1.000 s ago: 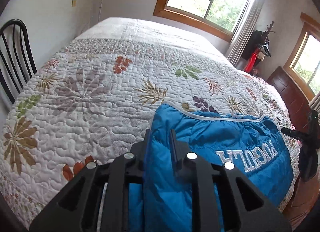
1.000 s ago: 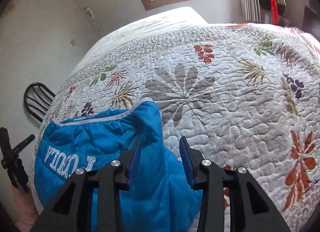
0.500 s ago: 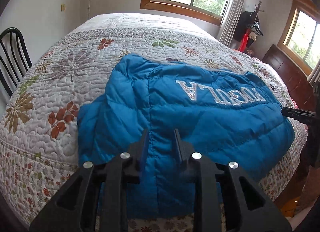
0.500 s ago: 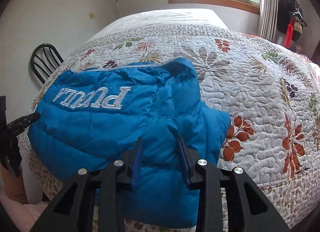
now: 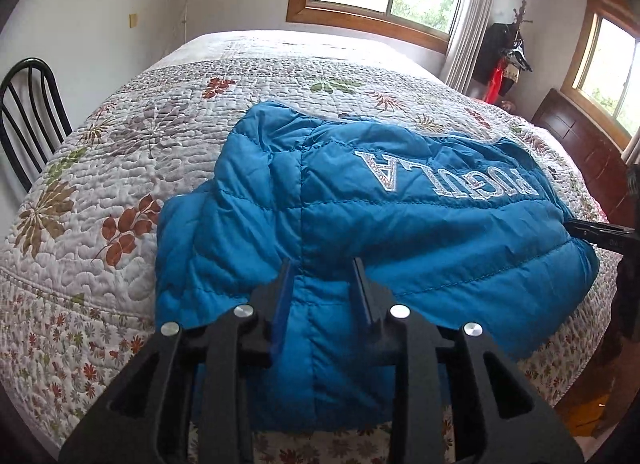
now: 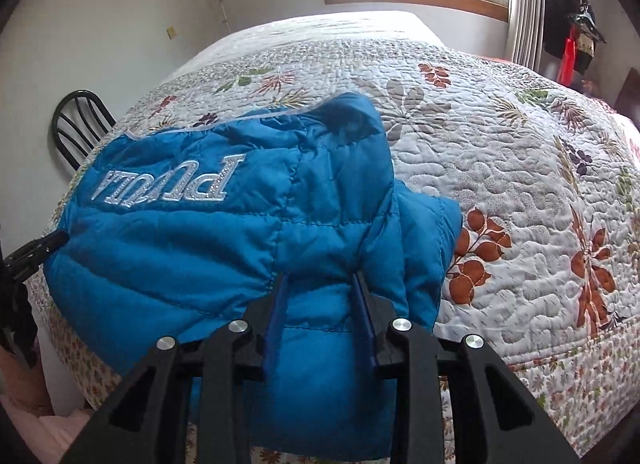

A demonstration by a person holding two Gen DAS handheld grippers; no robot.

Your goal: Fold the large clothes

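A blue quilted puffer jacket [image 5: 400, 223] with silver lettering lies folded over on the bed's near edge, its near part hanging over the side. It also shows in the right wrist view [image 6: 224, 232]. My left gripper [image 5: 322, 284] is shut on the jacket's near left part. My right gripper [image 6: 320, 296] is shut on the jacket's near right part. The right gripper's tip shows at the right edge of the left wrist view [image 5: 600, 232]. The left gripper's tip shows at the left edge of the right wrist view [image 6: 36, 252].
The bed has a white floral quilt [image 5: 152, 151]. A black chair [image 5: 28, 111] stands at its left side. A dark wooden dresser [image 5: 580, 143] and a coat stand [image 5: 508, 55] are to the right, under the windows.
Both grippers have pulled back toward the near bed edge with the jacket. The jacket's top layer has come forward over itself and now lies spread with the lettering up.
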